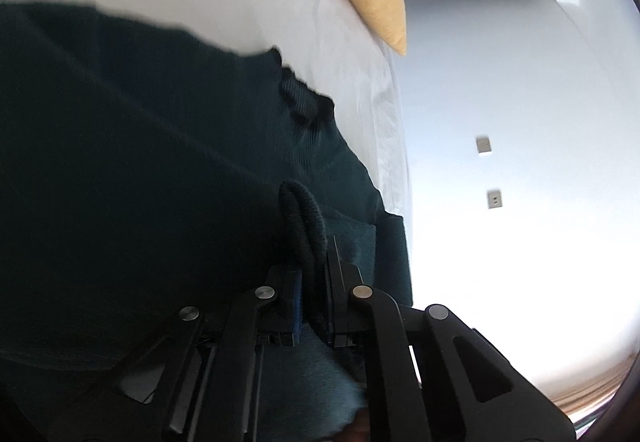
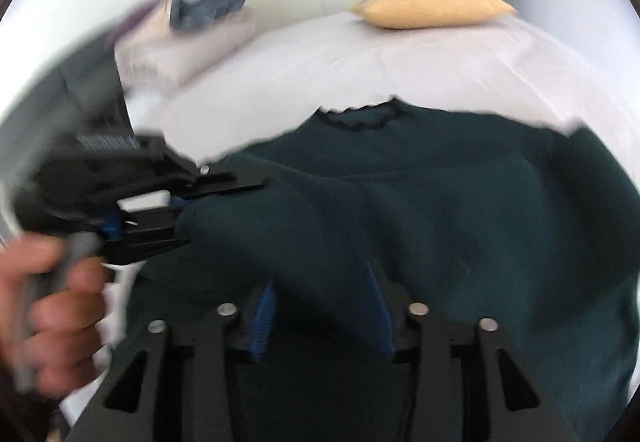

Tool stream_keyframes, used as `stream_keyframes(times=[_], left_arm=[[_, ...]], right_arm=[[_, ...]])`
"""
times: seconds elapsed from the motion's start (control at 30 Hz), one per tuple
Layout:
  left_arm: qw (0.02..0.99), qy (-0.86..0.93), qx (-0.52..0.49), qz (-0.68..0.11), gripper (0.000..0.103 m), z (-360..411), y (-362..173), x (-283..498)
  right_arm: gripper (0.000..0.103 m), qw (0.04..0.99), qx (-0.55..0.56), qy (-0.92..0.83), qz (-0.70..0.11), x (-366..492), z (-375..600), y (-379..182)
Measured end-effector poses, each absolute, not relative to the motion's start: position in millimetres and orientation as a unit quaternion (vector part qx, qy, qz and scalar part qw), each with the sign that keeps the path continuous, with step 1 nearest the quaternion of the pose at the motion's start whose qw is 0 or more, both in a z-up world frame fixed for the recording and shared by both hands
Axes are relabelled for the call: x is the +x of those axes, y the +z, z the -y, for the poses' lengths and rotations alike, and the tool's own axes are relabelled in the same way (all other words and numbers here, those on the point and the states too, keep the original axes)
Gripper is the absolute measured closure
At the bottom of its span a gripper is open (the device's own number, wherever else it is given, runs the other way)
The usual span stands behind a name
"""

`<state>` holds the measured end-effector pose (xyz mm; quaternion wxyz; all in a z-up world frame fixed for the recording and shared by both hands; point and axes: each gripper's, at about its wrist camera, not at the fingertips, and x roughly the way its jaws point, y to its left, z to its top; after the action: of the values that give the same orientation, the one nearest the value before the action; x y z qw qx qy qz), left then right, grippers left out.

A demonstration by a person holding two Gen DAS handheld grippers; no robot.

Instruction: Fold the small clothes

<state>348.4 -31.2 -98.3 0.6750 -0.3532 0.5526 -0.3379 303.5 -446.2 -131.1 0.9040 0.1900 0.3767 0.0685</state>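
Dark green knit sweater (image 2: 440, 210) lay flat on white bed (image 2: 320, 54), collar (image 2: 360, 118) twd yellow pillow (image 2: 432, 2), long axis bed-edge to pillow. L gripper (image 1: 312, 274) had pinched ribbed cuff (image 1: 304, 218), jaws fully closed on it. R gripper (image 2: 320, 306) sat at hem side, jaws half apart, holding nothing clear, fabric just ahead. L hand (image 2: 56, 306) nearer sleeve, so fold looked L-led.

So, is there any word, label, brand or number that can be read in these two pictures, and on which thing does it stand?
No text can be read in either view.
Left gripper: a pale striped patch on its body, too blurred to read.
Dark green sweater: no label or print shows.
Yellow pillow: plain.
Two wall plates: no marking can be made out.
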Motion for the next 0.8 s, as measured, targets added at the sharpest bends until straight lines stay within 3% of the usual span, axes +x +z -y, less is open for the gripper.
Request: stream_keyframes(times=[0.1,0.27,0.53,0.8], left_arm=[[0.696,-0.334,-0.332,-0.542,0.097,24,-84,352],[0.715,-0.332,-0.330,-0.520,0.097,11,-59,356],[0.718,-0.330,-0.340,-0.510,0.097,-13,-46,355],[0.715,-0.310,-0.350,-0.520,0.097,-32,-70,354]], right_arm=[[0.036,0.888,0.303,0.035,-0.344,267,509,-135],[0.034,0.799,0.511,0.004,-0.317,244,601,-173],[0.032,0.742,0.624,0.049,-0.240,242,628,-188],[0.030,0.702,0.674,0.048,-0.223,259,622,-195]])
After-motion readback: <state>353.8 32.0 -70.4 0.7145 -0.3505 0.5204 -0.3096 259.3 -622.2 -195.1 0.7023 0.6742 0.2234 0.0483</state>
